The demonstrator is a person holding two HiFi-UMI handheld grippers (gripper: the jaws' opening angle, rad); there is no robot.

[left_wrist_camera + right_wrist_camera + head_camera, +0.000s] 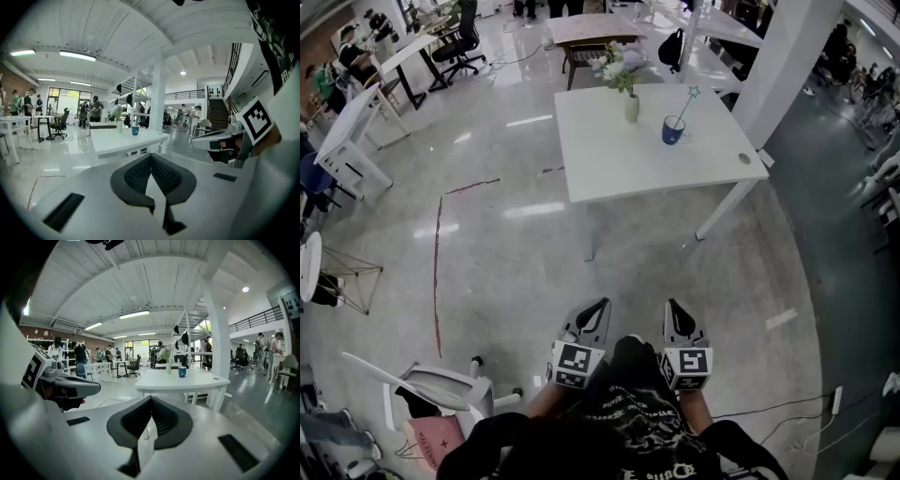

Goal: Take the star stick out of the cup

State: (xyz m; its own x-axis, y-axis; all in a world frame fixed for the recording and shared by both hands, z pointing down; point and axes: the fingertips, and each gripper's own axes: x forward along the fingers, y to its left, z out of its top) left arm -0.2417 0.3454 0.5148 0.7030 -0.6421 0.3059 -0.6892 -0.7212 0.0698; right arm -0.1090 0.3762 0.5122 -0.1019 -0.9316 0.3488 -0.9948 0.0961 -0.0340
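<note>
Well ahead, on the white table (619, 169), one blue cup (673, 131) is seen with one star stick (685, 106) standing in it. The stick is tilted, its star end leaning up and to the right. One vase (632, 108) is set near the cup. The left gripper (600, 306) and the right gripper (672, 306) are held close to the body, well apart from the table, each with its jaws pressed together on nothing. The cup lies forward and slightly right, so the right gripper is judged the nearer.

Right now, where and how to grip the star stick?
I'd pinch the star stick on its bare shaft, between the star and the rim of the cup, coming from above. It leans out of the cup, so that stretch stands free.
</note>
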